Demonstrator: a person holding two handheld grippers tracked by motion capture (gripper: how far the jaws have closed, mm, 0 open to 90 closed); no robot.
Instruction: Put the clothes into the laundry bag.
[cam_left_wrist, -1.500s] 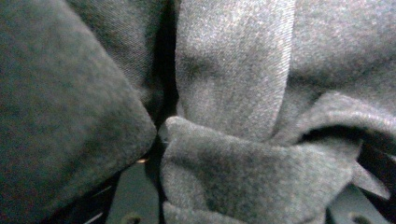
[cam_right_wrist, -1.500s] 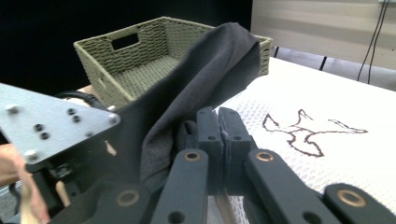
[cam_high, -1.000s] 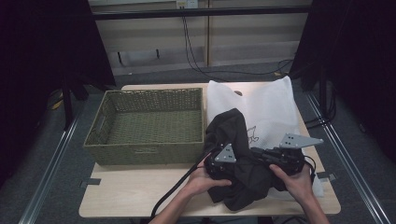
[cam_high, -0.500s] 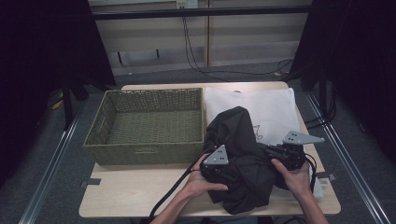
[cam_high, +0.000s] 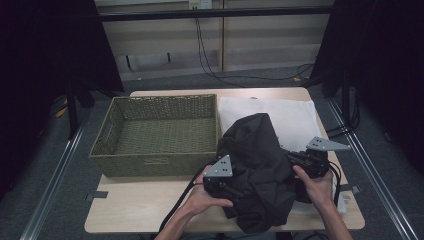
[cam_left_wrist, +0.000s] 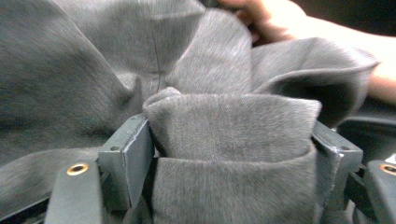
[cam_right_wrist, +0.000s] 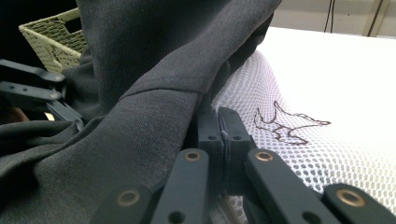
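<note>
High view: a dark garment (cam_high: 257, 170) lies bunched at lower centre, half on a white mesh bag (cam_high: 280, 112) on the tabletop (cam_high: 140, 210), beside a basket (cam_high: 157, 132). The left gripper (cam_left_wrist: 231, 135) is clamped on a thick fold; the right gripper (cam_right_wrist: 218, 126) is pressed together, seemingly pinching the bag's mesh edge under the cloth, likely to stuff the garment in.

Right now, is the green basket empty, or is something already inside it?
Empty. In the high view the basket shows only its bare woven bottom; the dark garment lies bunched on the table beside it.
</note>
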